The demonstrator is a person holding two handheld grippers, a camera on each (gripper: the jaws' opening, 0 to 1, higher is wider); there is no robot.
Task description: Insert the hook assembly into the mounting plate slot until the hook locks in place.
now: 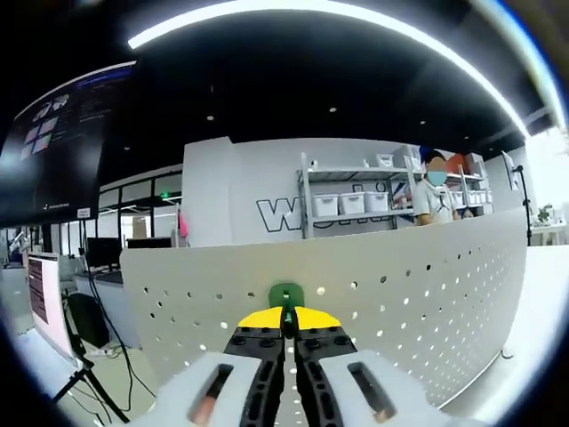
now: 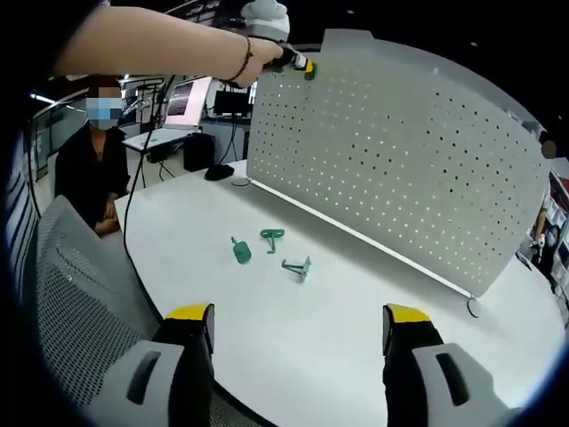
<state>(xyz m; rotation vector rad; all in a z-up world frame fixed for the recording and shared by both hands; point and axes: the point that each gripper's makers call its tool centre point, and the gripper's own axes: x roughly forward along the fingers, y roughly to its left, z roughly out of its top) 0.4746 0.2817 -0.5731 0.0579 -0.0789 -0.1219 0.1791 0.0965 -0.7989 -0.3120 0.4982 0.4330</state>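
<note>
left gripper [image 1: 286, 331] clamped on green hook [image 1: 285, 295] at pegboard [image 1: 427, 294] top edge | right gripper [image 2: 298, 325] apart | risk: hook misses slot, slips

Three hooks [image 2: 271, 250] lie close together on the surface [image 2: 373, 285], in front of the upright pegboard [image 2: 391, 151], which stands along its far side.

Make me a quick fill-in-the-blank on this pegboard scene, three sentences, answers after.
1. The left tongs are shut on a ____ hook at the pegboard's top edge.
2. The right tongs stand ____.
3. ____ green hooks lie on the white table.

Missing words: green; open; Three
</note>
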